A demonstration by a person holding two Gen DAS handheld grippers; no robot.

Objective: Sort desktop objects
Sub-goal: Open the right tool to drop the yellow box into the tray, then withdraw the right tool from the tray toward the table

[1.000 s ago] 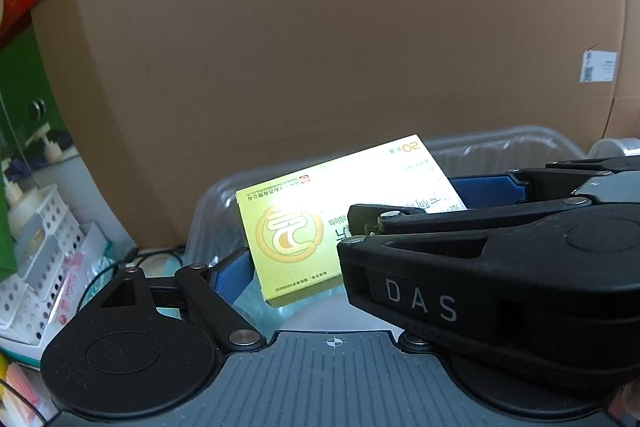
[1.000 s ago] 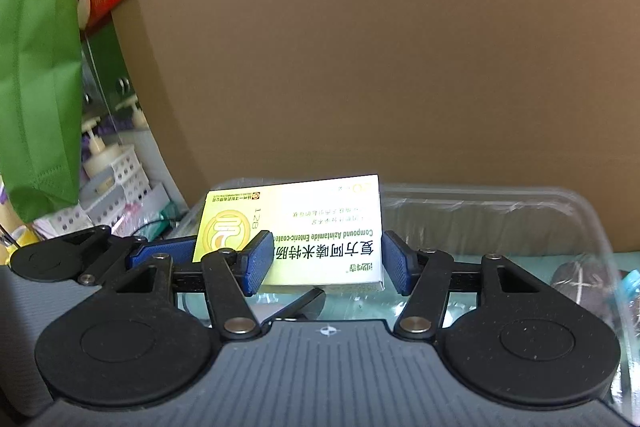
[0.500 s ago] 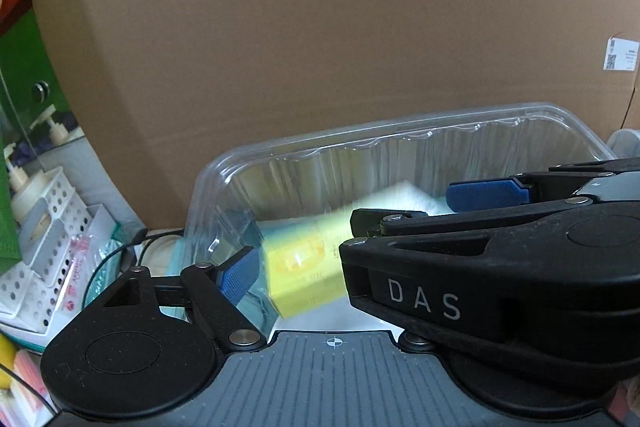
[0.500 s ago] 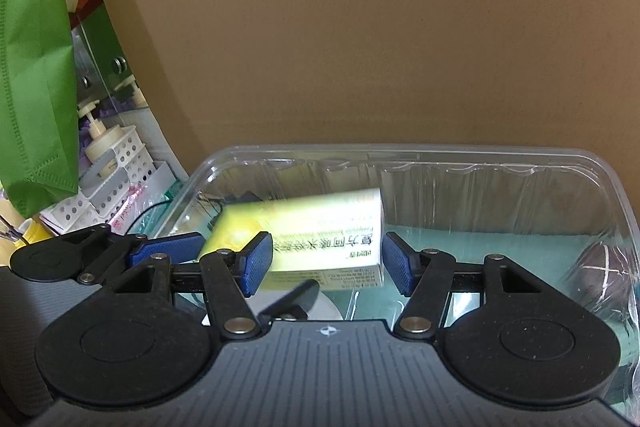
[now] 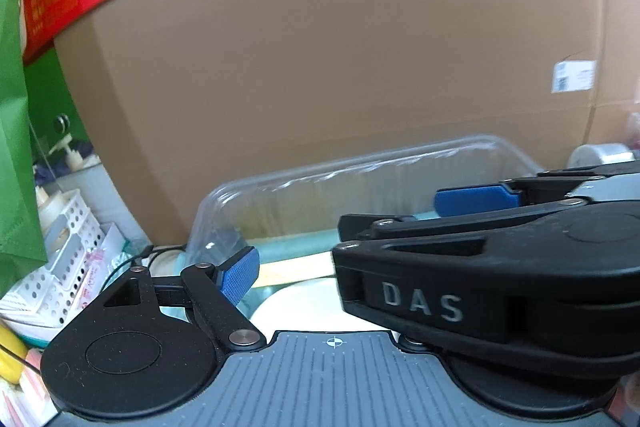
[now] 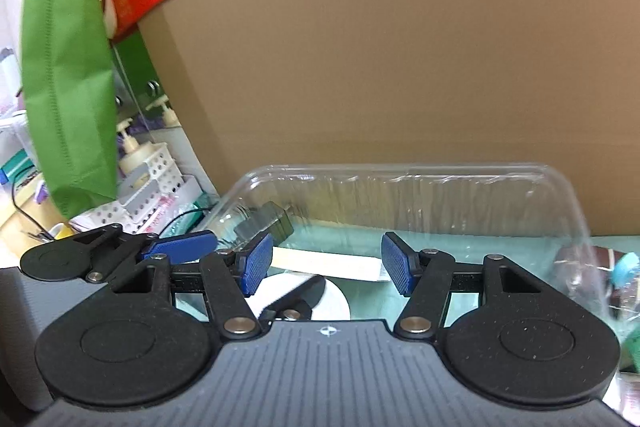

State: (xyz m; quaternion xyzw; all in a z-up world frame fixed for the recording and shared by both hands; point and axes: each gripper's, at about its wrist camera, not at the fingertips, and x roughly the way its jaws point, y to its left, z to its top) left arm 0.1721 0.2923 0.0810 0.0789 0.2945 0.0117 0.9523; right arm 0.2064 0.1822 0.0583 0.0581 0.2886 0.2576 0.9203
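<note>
A yellow medicine box (image 6: 344,263) lies flat on the floor of a clear plastic tray (image 6: 400,169), only its pale edge showing. My right gripper (image 6: 327,267) hangs just in front of it, open, its blue pads clear of the box. In the left wrist view the box (image 5: 292,270) is a yellowish strip inside the tray (image 5: 360,163). My left gripper (image 5: 328,267) is open; one of its fingers (image 5: 240,275) is bare, the other is hidden behind the right gripper's black body (image 5: 480,287). A left finger (image 6: 180,247) shows beside the right gripper.
A tall cardboard wall (image 6: 400,47) stands right behind the tray. A white perforated basket (image 6: 152,179) with pump bottles and a hanging green bag (image 6: 68,87) crowd the left. A white disc (image 6: 332,299) lies under the grippers. A dark adapter (image 6: 264,223) sits at the tray's left end.
The yellow box, upright between the fingers a second ago, has fallen and now lies flat in the tray. Both grippers have drawn back and up from it.
</note>
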